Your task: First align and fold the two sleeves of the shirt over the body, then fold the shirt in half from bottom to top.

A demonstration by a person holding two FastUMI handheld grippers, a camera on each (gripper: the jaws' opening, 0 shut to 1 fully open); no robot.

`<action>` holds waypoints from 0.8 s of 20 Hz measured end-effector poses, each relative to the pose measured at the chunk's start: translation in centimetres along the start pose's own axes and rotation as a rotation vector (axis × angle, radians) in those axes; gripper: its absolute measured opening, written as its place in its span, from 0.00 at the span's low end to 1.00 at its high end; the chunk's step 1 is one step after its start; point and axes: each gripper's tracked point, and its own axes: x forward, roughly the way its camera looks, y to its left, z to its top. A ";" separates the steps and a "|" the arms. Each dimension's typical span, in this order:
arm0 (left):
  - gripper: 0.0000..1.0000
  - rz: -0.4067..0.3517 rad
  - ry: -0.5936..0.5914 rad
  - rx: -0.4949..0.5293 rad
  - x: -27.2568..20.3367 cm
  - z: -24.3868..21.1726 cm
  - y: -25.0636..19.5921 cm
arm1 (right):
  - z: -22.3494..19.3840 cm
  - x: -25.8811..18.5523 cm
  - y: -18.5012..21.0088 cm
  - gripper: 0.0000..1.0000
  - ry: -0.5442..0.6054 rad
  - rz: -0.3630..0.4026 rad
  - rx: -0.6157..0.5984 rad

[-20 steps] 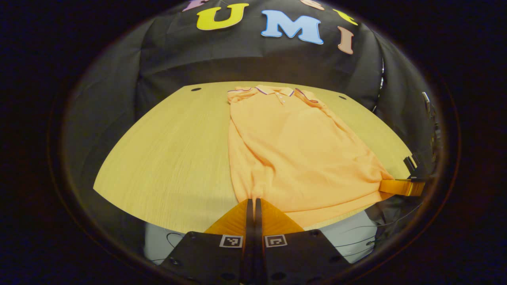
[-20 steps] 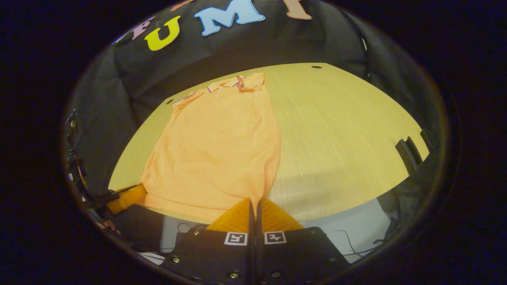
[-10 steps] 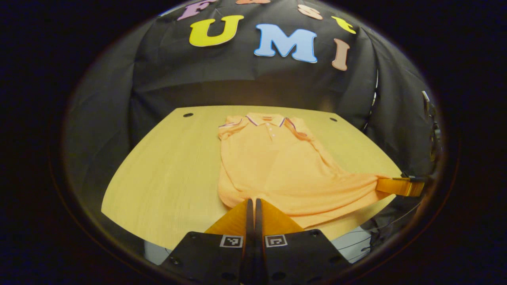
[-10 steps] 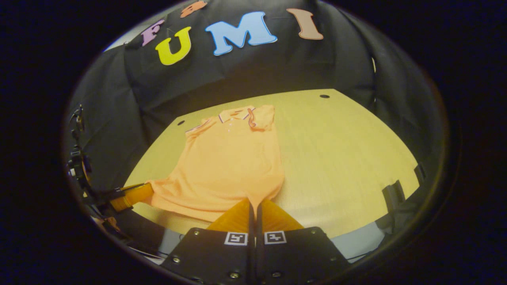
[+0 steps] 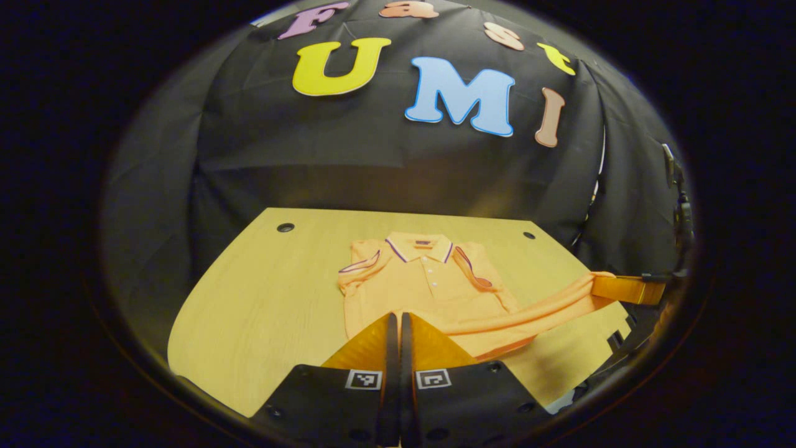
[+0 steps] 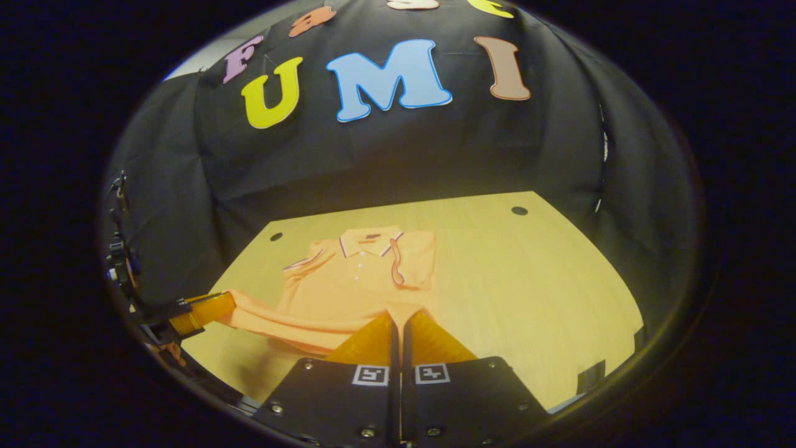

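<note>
An orange polo shirt lies on the wooden table, collar toward the black cloth wall, both sleeves folded in over the chest. My left gripper is shut on the shirt's bottom hem at one corner. My right gripper is shut on the hem's other corner and also appears at the far right of the left gripper view. The hem is lifted off the table and stretched between the two grippers, hanging over the shirt's lower half. The left gripper also appears at the left edge of the right gripper view.
The wooden table has small dark holes near its far corners. The black cloth wall stands right behind the table's far edge. Bare wood lies on both sides of the shirt.
Both grippers have lifted the hem and carried it forward toward the collar. The lower body of the shirt has come off the table and now hangs over the upper part.
</note>
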 end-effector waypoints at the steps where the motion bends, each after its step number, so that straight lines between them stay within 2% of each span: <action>1: 0.06 -0.009 -0.003 -0.003 1.0 0.9 0.2 | 1.0 0.8 0.1 0.01 -0.008 -0.008 -0.004; 6: 0.06 -0.048 -0.012 0.032 6.9 5.1 1.8 | 5.2 5.2 0.8 0.01 -0.032 -0.048 0.012; 10: 0.07 -0.082 -0.018 0.022 10.7 7.5 2.4 | 7.5 8.3 1.0 0.01 -0.052 -0.094 0.025; 16: 0.06 -0.060 -0.072 0.004 16.5 11.5 3.6 | 10.9 12.8 0.9 0.01 -0.068 -0.101 -0.003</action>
